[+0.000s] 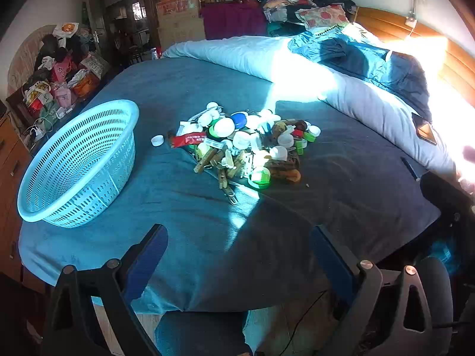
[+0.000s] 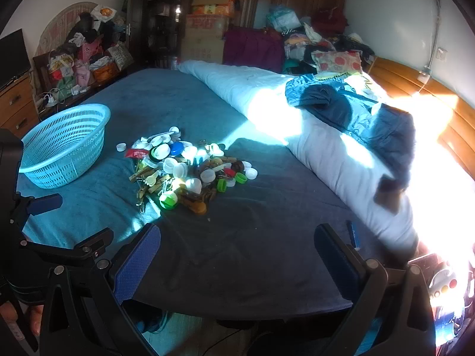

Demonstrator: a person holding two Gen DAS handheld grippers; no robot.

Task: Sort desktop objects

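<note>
A pile of small objects [image 1: 246,145] lies in the middle of the blue bedspread: bottle caps, wooden clothespins and a red packet [image 1: 190,140]. The pile also shows in the right wrist view [image 2: 190,172]. A light blue perforated basket [image 1: 80,163] stands empty to the left of the pile, tilted on the cloth; it also shows in the right wrist view [image 2: 63,145]. My left gripper [image 1: 237,237] is open and empty, well short of the pile near the bed's front edge. My right gripper [image 2: 237,234] is open and empty, also short of the pile.
A rolled white quilt [image 1: 371,103] with a blue jacket [image 2: 371,118] on it runs along the right side. A blue pen [image 2: 353,234] lies by the quilt. One white cap [image 1: 157,140] lies apart, left of the pile. Cluttered furniture stands beyond the bed.
</note>
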